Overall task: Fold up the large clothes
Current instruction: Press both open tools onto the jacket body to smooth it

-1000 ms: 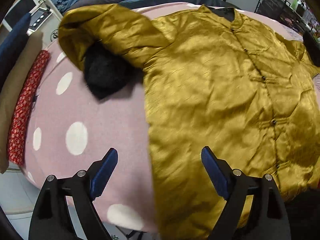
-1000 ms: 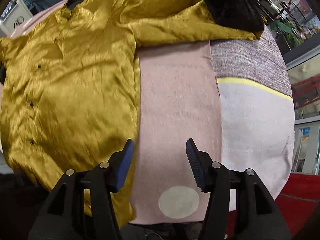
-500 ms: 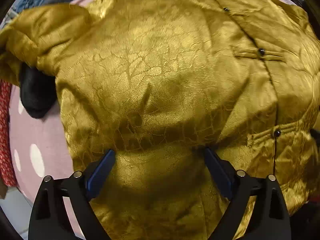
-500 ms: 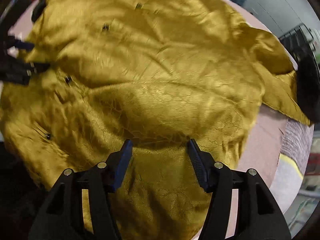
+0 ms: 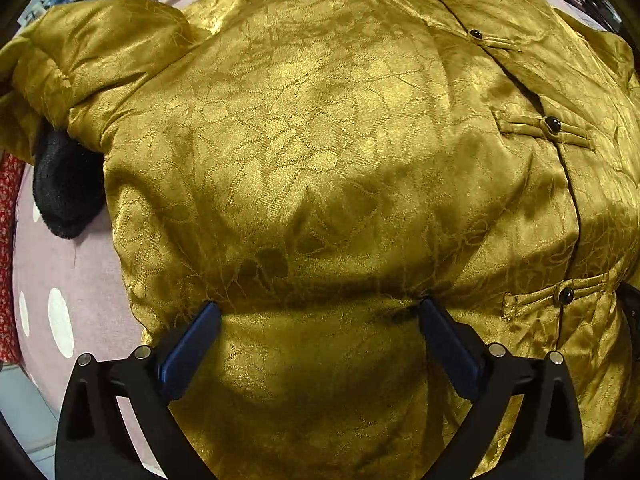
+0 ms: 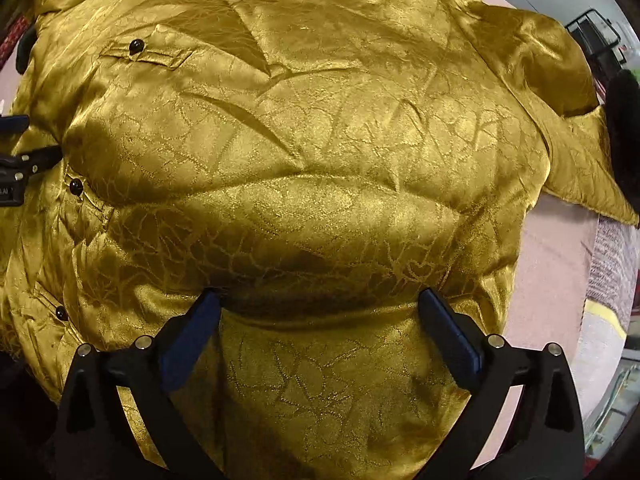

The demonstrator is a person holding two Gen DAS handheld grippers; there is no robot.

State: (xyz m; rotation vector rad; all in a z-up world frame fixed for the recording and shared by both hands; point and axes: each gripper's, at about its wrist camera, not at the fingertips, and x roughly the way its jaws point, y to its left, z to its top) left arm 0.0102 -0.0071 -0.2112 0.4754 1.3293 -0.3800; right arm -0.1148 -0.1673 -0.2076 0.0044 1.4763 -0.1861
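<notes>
Here, both grippers hang wide apart just over a gold jacket (image 5: 320, 160) spread on the bed.

Most of the bed (image 5: 80, 280) is hidden: the jacket fills nearly all of both views, its hem runs off the bottom behind the gripper bodies, and its collar is cut off at the top. The left gripper (image 5: 320, 312) has its blue fingers (image 5: 192, 344) spread wide over the jacket's left front panel, with nothing between them but cloth below; whether the tips touch the fabric is hard to tell. The right gripper (image 6: 320, 300) gapes equally wide over the right panel. A black cuff (image 5: 64, 196) pokes out from under the folded left sleeve (image 5: 100, 48). In the right view the left gripper's body shows only as a dark sliver at the left edge.
</notes>
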